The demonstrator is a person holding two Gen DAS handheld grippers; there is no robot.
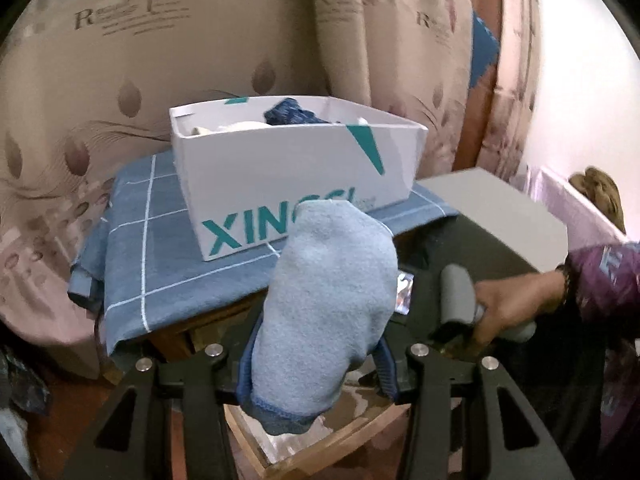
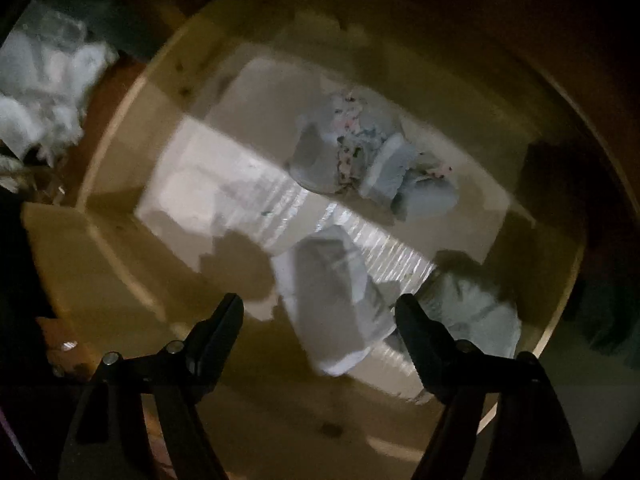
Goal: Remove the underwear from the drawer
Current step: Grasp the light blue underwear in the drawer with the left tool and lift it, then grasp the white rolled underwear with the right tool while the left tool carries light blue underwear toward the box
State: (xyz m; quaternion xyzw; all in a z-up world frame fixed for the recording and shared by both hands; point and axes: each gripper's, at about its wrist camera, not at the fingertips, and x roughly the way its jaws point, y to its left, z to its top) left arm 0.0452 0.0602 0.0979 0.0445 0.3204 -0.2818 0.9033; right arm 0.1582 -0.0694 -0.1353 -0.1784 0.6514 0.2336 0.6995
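- Left wrist view: the left claw [image 1: 316,354] is clamping a light blue piece of underwear [image 1: 328,292], which is bunching up between the jaws and poking out toward the camera, a darker blue hem hanging at the bottom.
- Behind it a white cardboard box [image 1: 280,172] with teal lettering is sitting on a blue checked cloth [image 1: 160,256]; the cloth is draping over some low bench or stool, can't tell which.
- Inside the box there's a dark blue garment [image 1: 292,114] and something pale next to it.
- A patterned curtain [image 1: 120,60] is filling the whole background.
- Off to the right a person's hand [image 1: 508,304] is wrapping around the grey handle [image 1: 456,296] of the other tool, a purple patterned sleeve [image 1: 604,276] showing at the edge.
- Right wrist view: pretty dark and blurry. The right claw [image 2: 320,312] is pointing down into the wooden drawer [image 2: 112,264], jaws standing apart and gripping nothing.
- A pale folded underwear [image 2: 336,300] is lying on the drawer floor right between the tips; I can't tell whether either tip is touching it.
- Another pale bundle [image 2: 476,312] is sitting just beside the right-hand tip.
- Further back a pile with a speckled print [image 2: 360,148] is lying well apart from the claw.
- Outside the drawer, top left, some white crumpled stuff [image 2: 44,84] is lying around.
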